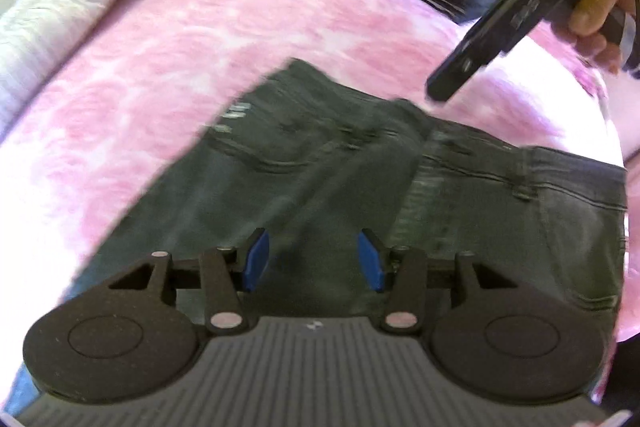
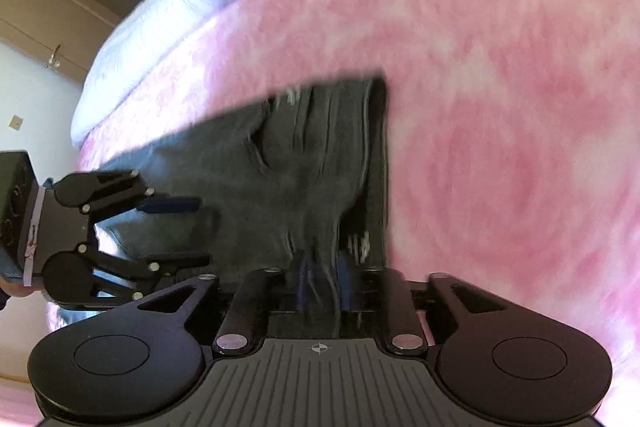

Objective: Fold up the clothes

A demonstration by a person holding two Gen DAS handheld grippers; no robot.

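Dark grey jeans (image 1: 360, 187) lie on the pink blanket (image 1: 200, 47). Left gripper (image 1: 312, 259) hovers open above them; right gripper (image 2: 322, 287) pinches a denim fold.

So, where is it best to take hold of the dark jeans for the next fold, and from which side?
Probably the waistband of the jeans, near the belt loop. It is a thick, stitched edge lying flat against bare pink blanket, so a finger can slide under from the blanket side. The open left gripper hangs over flat mid-cloth, with no edge to pinch.
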